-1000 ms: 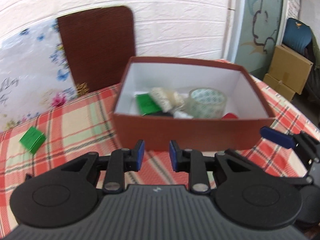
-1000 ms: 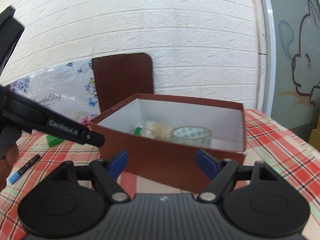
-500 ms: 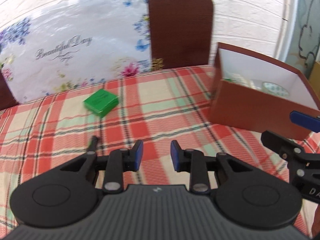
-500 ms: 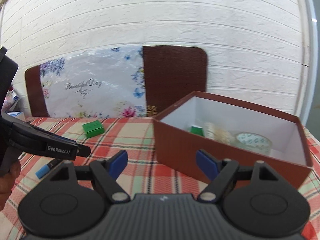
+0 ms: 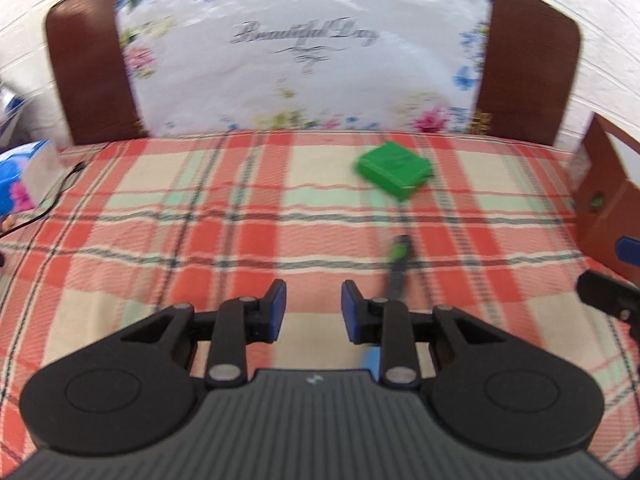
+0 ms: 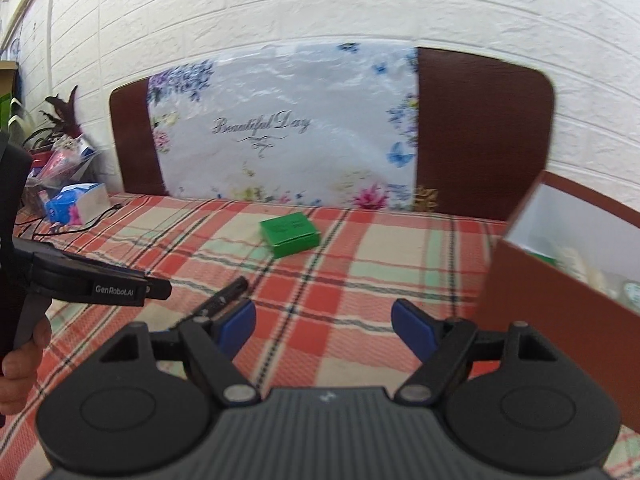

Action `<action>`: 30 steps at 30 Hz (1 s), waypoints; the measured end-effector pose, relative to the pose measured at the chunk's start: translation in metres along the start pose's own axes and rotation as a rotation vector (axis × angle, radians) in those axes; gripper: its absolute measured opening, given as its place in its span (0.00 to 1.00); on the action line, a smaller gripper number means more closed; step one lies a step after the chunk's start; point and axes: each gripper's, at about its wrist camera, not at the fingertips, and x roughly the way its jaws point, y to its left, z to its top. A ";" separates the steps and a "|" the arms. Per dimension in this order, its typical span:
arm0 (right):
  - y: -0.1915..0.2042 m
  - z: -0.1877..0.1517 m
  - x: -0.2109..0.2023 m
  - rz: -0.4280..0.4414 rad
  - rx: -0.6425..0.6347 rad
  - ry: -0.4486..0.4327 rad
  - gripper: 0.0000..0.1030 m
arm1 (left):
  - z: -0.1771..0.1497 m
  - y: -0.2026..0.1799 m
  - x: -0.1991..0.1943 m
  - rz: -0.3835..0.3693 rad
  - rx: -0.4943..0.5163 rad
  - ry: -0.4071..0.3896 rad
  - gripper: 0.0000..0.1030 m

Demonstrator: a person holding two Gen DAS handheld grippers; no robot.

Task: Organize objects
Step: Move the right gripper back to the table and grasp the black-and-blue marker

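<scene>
The left gripper (image 5: 312, 312) hangs over the plaid tablecloth (image 5: 160, 220) with its blue pads a narrow gap apart and nothing between them. Just beyond its right finger (image 5: 352, 312) lies a dark marker (image 5: 398, 268) with a green band, partly hidden under that finger (a bit of blue shows beneath the linkage, probably its cap end, though I cannot tell for sure). Farther ahead and to the right of the fingers sits a small green box (image 5: 394, 174), flat on the cloth and well apart from the marker. At the far right edge stands the brown storage box (image 5: 600, 196), with the other gripper's blue tip in front of it.

The right gripper (image 6: 324, 328) holds its pads wide apart, empty, over bare cloth. Just past its left finger (image 6: 236, 324) the marker (image 6: 226, 296) pokes out, angled away. Left of that, a hand (image 6: 20, 364) holds the left gripper's black body (image 6: 92, 280). Ahead, between the fingers and slightly left, is the green box (image 6: 290, 234). Right of the right finger the brown storage box (image 6: 560, 308) rises, its white inside holding a tape roll (image 6: 632, 292) and other blurred items. Farthest back, a headboard (image 6: 480, 132) with a floral cover (image 6: 280, 132) leans against the white brick wall (image 6: 320, 8).
</scene>
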 end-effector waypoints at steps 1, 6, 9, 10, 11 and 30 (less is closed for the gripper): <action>0.004 0.002 0.005 0.010 -0.002 0.006 0.75 | -0.002 0.012 0.003 0.015 -0.016 0.000 0.31; 0.019 0.014 0.042 0.086 0.048 0.070 0.74 | -0.016 0.068 0.020 0.100 -0.082 -0.012 0.35; 0.034 0.014 0.062 0.148 0.066 0.112 0.73 | -0.033 0.087 0.022 0.063 -0.116 -0.082 0.38; 0.042 0.013 0.070 0.155 0.058 0.131 0.73 | -0.040 0.086 0.021 0.062 -0.099 -0.120 0.39; 0.049 0.012 0.078 0.161 0.053 0.150 0.73 | -0.046 0.083 0.020 0.063 -0.089 -0.156 0.39; 0.028 -0.051 0.011 0.196 0.118 0.203 0.18 | -0.038 0.019 -0.004 -0.436 -0.254 0.173 0.43</action>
